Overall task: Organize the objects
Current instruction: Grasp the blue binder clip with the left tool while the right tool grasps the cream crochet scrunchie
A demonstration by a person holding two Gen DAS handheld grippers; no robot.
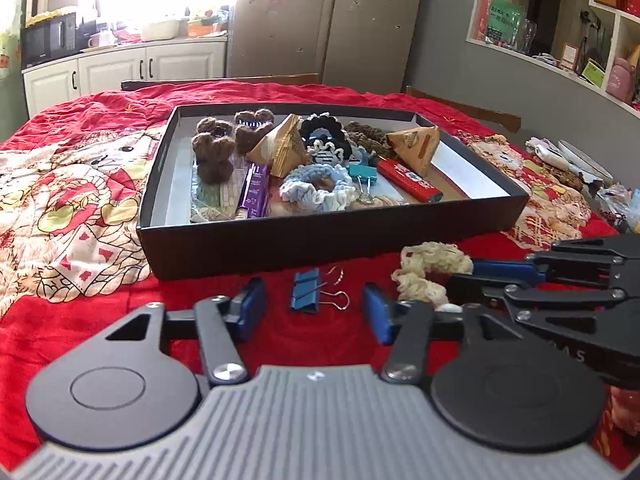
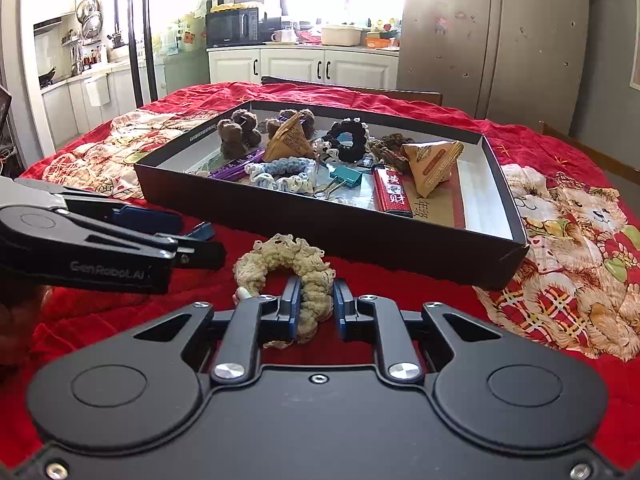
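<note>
We are squeezing the cream scrunchie (image 2: pixel 298 276) between the right gripper (image 2: pixel 317 304) pads, on the red blanket (image 1: pixel 280 340) just near of the black box (image 1: pixel 332 236). Our left gripper (image 1: pixel 316 312) is standing about half open, its pads flanking the blue binder clip (image 1: pixel 306 290) without touching it, left of the scrunchie.

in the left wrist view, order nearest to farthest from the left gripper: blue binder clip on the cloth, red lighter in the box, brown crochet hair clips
1. Blue binder clip, on the red cloth just ahead of the left gripper.
2. Red lighter, in the black box, right of centre.
3. Brown crochet hair clips, box's far left.
</note>
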